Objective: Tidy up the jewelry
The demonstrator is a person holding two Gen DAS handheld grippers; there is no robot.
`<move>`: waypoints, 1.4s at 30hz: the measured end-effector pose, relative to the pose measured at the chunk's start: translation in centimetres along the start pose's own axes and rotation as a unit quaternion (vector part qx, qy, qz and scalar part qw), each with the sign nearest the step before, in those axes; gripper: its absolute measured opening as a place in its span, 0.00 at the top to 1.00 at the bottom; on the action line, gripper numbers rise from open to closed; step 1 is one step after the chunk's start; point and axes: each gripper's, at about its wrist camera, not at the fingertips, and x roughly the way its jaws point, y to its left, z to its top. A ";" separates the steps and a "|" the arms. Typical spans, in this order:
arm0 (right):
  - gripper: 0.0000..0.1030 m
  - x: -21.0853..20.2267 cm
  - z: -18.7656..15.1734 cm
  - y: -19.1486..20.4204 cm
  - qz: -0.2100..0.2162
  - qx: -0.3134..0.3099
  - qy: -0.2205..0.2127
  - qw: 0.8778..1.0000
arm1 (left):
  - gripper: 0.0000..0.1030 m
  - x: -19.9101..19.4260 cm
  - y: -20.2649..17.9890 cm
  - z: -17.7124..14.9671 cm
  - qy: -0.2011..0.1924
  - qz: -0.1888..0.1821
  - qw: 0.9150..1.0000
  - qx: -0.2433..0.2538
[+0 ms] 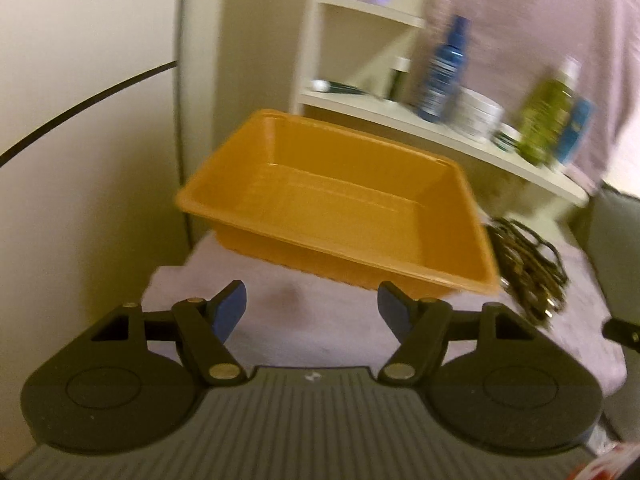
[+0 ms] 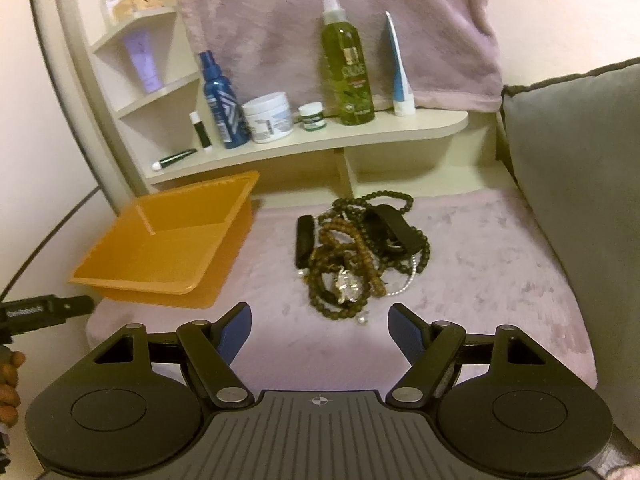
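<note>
A tangled heap of dark and brown beaded jewelry (image 2: 362,254) is seen beside an empty orange plastic tray (image 2: 168,246) on pink cloth.

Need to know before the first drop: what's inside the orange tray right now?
Nothing shows inside the orange tray: its floor and inner walls look bare in both wrist views. The jewelry pile lies beside it on the pink cloth. The near wall hides a strip of floor.

Both wrist views look down, sharing the orange tray (image 1: 340,208).
</note>
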 end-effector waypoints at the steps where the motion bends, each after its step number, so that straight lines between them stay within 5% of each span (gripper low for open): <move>1: 0.26 0.4 0.0 -0.2 -0.002 0.000 0.001 1.000 | 0.32 0.3 0.5 0.1 0.000 0.004 1.000 -0.007; 17: 0.26 5.4 1.8 -2.1 -0.034 0.015 0.007 0.999 | 0.33 4.4 5.9 2.5 -0.038 0.023 0.992 -0.120; 42: 0.26 7.3 1.9 -3.6 -0.053 0.037 0.024 0.998 | 0.63 9.9 5.1 2.6 -0.102 0.043 0.989 -0.096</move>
